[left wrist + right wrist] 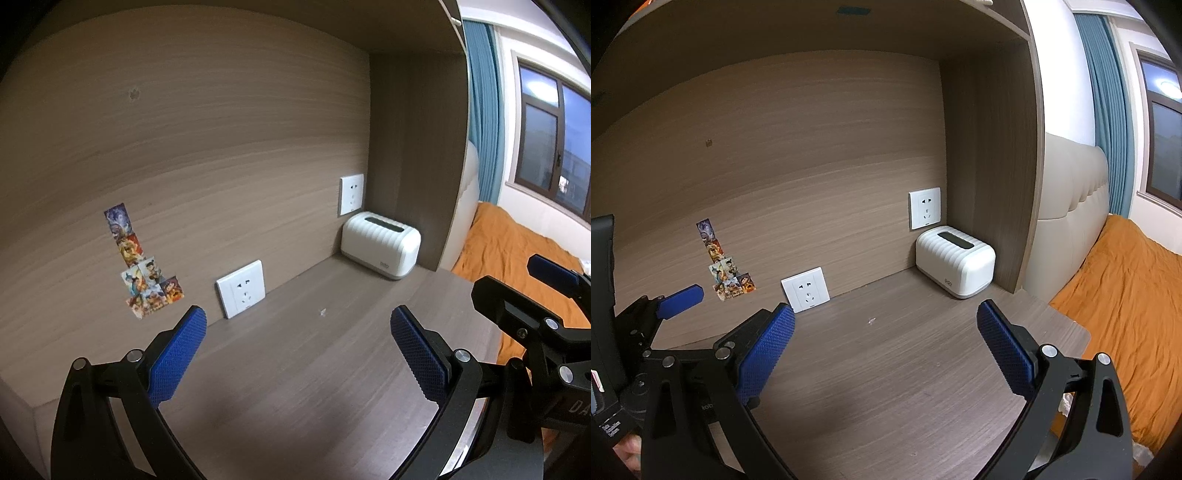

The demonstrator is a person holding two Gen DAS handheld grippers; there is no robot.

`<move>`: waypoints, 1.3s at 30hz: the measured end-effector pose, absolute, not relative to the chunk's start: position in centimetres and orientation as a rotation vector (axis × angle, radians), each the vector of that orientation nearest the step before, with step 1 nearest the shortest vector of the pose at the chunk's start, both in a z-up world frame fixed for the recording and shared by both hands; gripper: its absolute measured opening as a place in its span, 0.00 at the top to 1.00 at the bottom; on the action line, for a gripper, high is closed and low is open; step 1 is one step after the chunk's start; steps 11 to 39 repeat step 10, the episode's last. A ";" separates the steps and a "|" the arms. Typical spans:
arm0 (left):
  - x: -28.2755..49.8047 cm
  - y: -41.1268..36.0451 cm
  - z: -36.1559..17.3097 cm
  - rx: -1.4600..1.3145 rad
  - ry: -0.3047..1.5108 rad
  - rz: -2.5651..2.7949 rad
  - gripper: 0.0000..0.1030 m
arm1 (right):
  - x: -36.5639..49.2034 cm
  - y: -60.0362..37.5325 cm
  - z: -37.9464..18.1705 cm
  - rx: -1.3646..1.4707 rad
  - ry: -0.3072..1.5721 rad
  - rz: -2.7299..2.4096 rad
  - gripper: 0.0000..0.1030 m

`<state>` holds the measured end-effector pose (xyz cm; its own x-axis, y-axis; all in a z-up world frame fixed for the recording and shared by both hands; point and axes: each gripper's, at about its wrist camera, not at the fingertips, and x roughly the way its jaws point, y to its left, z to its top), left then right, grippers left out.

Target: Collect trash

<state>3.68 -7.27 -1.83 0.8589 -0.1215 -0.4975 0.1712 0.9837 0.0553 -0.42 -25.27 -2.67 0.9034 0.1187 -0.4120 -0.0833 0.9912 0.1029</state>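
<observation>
Dead center of both views, a tiny white scrap [323, 312] sits on the desk [295, 369]; left gripper [295, 325] and right gripper [886, 321] gape wide, holding nothing, white box [380, 245] behind.

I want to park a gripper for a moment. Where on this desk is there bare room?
Most of the desk top is bare, from the lower wall socket across to the front edge. Only a tiny white scrap lies mid-desk. The back right corner is taken by the white box under the upper socket.
</observation>
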 end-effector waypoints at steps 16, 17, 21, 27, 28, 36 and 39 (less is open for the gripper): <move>4.0 -6.8 -2.2 0.077 0.539 -0.139 0.05 | -0.4 -25.4 -2.8 0.083 0.437 0.107 0.05; 4.0 -6.8 -2.2 0.077 0.539 -0.139 0.05 | -0.4 -25.4 -2.8 0.083 0.437 0.107 0.05; 4.0 -6.8 -2.2 0.077 0.539 -0.139 0.05 | -0.4 -25.4 -2.8 0.083 0.437 0.107 0.05; 4.0 -6.8 -2.2 0.077 0.539 -0.139 0.05 | -0.4 -25.4 -2.8 0.083 0.437 0.107 0.05; 4.0 -6.8 -2.2 0.077 0.539 -0.139 0.05 | -0.4 -25.4 -2.8 0.083 0.437 0.107 0.05; 4.0 -6.8 -2.2 0.077 0.539 -0.139 0.05 | -0.4 -25.4 -2.8 0.083 0.437 0.107 0.05; 4.0 -6.8 -2.2 0.077 0.539 -0.139 0.05 | -0.4 -25.4 -2.8 0.083 0.437 0.107 0.05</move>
